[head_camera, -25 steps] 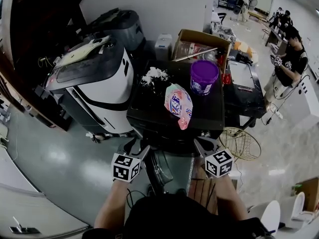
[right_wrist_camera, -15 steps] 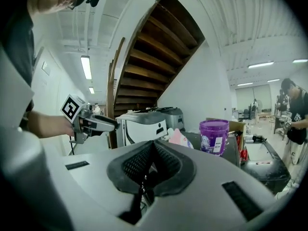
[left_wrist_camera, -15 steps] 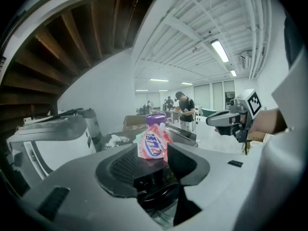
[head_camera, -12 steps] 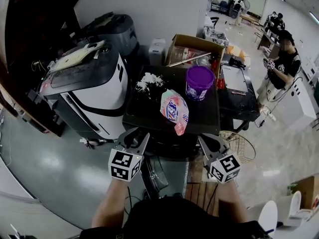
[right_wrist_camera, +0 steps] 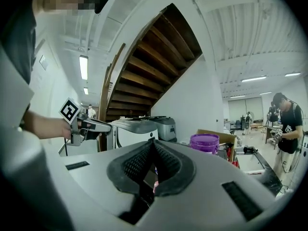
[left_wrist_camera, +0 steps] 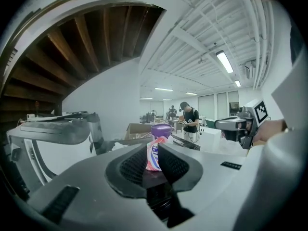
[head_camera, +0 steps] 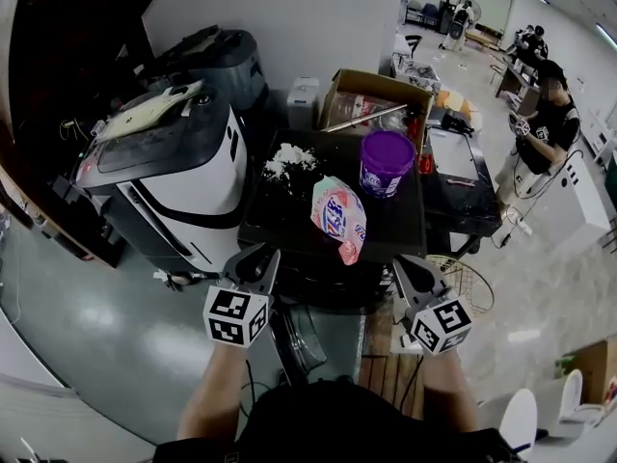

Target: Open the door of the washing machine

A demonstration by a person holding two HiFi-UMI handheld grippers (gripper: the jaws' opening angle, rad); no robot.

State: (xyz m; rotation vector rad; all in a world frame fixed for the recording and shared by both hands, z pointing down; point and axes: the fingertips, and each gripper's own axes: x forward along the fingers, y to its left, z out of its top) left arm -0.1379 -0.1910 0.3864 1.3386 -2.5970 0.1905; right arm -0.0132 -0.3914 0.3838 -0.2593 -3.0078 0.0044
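Left gripper (head_camera: 258,260) and right gripper (head_camera: 405,266) hang before the black washing machine (head_camera: 289,225), topped by a detergent pouch (head_camera: 339,216) and purple tub (head_camera: 387,160). Left jaws, just closing, stand slightly apart, empty; right jaws are pressed together.

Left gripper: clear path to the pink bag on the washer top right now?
Probably yes. The left gripper hangs near the front edge of the washer top, the pink bag lies just ahead, nothing between them. Its empty jaws have just been closing to a narrow gap, so they would need reopening.
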